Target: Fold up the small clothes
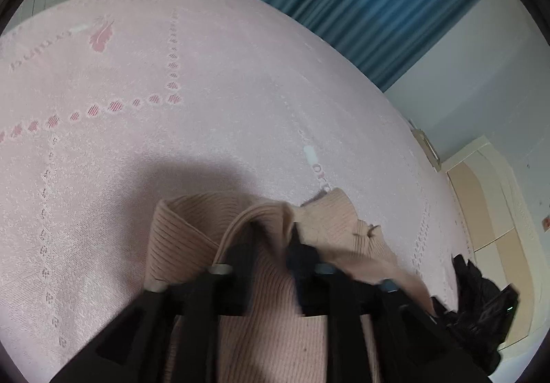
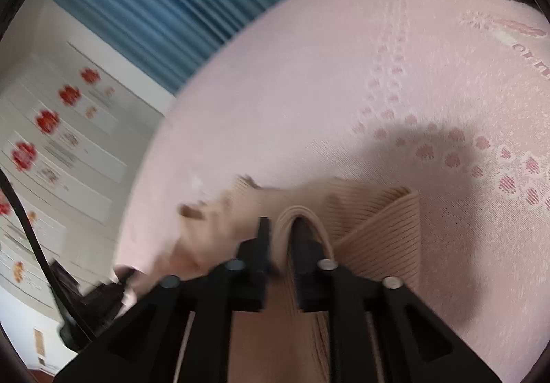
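Left wrist view: your left gripper (image 1: 271, 242) has a rolled hem of the ribbed beige-pink knitted garment (image 1: 261, 310) between slightly parted jaws, over the pink patterned bedspread (image 1: 206, 80); grip uncertain.

Right wrist view: your right gripper (image 2: 280, 238) straddles another hem fold likewise. You seem mid-fold; next, lay the edge flat and let go.

Pink patterned bed (image 1: 213, 80), ribbed sweater (image 1: 261, 307), black garment (image 1: 481, 297)

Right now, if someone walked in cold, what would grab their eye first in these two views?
The beige ribbed knit garment, bunched low in both wrist views with a fold of it between each gripper's fingers. Behind it spreads the pink patterned bedspread, and blue curtains fill the top.
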Demonstrator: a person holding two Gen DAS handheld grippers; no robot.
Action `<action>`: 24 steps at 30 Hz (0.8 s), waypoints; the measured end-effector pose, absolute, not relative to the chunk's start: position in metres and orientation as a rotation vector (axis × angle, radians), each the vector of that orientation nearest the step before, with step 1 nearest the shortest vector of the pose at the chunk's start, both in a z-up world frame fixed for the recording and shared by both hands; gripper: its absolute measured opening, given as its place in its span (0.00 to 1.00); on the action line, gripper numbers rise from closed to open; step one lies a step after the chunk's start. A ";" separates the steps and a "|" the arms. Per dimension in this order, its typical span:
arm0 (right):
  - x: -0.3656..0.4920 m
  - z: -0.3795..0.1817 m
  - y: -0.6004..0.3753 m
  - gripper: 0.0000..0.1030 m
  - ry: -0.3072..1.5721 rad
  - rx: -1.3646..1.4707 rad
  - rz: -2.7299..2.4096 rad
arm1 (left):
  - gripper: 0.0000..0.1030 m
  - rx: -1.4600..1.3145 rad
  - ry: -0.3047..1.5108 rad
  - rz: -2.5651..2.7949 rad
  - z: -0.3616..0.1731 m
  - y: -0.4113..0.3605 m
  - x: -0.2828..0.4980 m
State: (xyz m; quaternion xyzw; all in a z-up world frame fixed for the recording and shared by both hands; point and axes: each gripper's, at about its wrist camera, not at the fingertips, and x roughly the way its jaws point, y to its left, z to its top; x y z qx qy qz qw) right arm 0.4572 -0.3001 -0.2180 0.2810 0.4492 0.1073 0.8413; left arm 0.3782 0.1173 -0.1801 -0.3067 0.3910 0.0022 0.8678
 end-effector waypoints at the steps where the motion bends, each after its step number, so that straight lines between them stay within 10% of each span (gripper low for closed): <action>1: 0.455 -0.220 -0.301 0.23 0.951 0.581 0.228 | 0.30 -0.636 0.815 0.008 -0.180 0.120 0.376; 24: 0.444 -0.224 -0.296 0.34 0.920 0.352 0.172 | 0.36 -0.373 0.845 0.045 -0.197 0.095 0.372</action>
